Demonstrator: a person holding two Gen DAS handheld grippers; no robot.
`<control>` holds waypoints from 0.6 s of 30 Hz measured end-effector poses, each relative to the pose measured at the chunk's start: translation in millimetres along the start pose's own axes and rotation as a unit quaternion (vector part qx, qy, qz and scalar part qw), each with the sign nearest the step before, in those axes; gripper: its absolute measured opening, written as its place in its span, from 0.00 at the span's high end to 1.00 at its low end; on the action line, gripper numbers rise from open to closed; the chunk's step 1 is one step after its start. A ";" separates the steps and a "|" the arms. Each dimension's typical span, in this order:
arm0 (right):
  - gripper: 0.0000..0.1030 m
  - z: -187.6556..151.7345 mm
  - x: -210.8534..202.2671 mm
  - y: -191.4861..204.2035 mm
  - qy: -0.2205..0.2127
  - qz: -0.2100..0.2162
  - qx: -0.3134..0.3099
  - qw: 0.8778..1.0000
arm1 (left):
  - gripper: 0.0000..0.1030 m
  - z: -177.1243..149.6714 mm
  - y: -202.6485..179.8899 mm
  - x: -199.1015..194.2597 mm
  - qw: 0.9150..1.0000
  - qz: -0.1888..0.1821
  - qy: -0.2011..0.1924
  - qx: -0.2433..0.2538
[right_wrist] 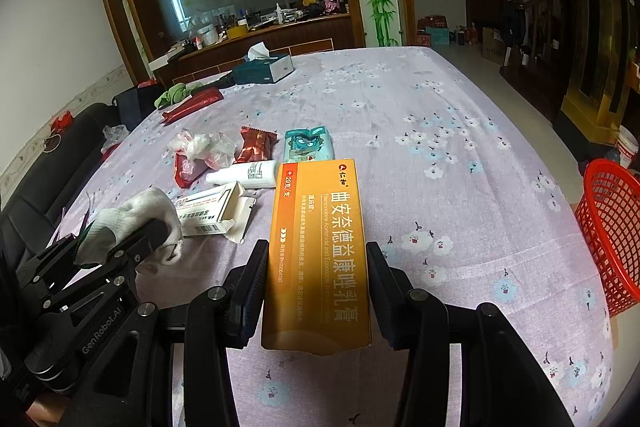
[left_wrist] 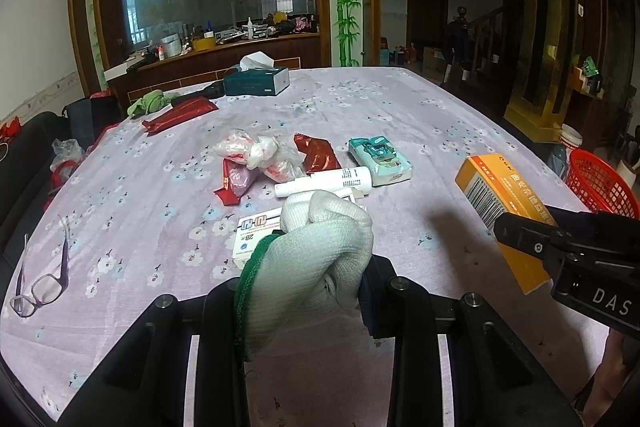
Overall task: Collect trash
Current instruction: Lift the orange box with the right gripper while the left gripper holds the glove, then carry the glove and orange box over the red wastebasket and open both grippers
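My left gripper [left_wrist: 300,291] is shut on a white knitted glove [left_wrist: 320,251] with a green cuff, low over the flowered tablecloth [left_wrist: 400,115]. My right gripper [right_wrist: 316,291] is shut on a long orange medicine box [right_wrist: 316,247], held above the table. In the left wrist view that orange box [left_wrist: 492,187] and the right gripper [left_wrist: 516,231] show at the right. Ahead lie a white tube [left_wrist: 324,181], an open white carton [right_wrist: 212,211], red wrappers [left_wrist: 318,153], crumpled plastic bags [left_wrist: 256,151] and a wipes pack [left_wrist: 378,161]. A red mesh basket [right_wrist: 612,231] stands off the table's right edge.
Glasses [left_wrist: 40,287] lie near the front left edge. At the far left are a tissue box [left_wrist: 256,79], a green cloth [left_wrist: 148,103] and a long red packet [left_wrist: 180,115]. A black sofa [left_wrist: 28,155] borders the left side. The table's right half is bare cloth.
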State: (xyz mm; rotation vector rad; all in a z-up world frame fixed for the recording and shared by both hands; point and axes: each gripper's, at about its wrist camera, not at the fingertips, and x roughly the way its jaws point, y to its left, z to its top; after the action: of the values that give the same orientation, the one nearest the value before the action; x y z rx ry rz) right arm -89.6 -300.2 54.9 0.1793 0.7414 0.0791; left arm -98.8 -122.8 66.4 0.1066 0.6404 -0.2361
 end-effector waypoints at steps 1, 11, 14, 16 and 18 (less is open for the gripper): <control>0.51 0.2 0.2 -1.0 0.000 0.001 0.001 1.000 | 0.70 0.1 0.3 0.2 1.000 -0.005 0.001 -0.001; 0.51 10.5 -17.9 -45.2 -0.018 -0.006 0.058 0.998 | 0.70 20.4 -12.6 10.5 0.996 -0.087 0.023 -0.013; 0.51 12.7 -27.1 -68.8 -0.025 -0.014 0.084 0.996 | 0.70 29.0 -29.5 11.2 0.993 -0.112 0.027 -0.004; 0.51 13.6 -33.4 -84.0 -0.031 -0.019 0.103 0.994 | 0.70 36.4 -45.2 12.2 0.990 -0.137 0.033 0.005; 0.51 14.6 -42.8 -106.9 -0.038 -0.026 0.129 0.991 | 0.70 43.2 -63.4 13.1 0.986 -0.162 0.041 0.015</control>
State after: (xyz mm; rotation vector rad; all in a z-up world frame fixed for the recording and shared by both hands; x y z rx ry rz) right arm -110.3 -412.9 73.6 0.4074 0.6773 -0.0729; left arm -79.6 -193.9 91.3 0.0400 0.7360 -0.5568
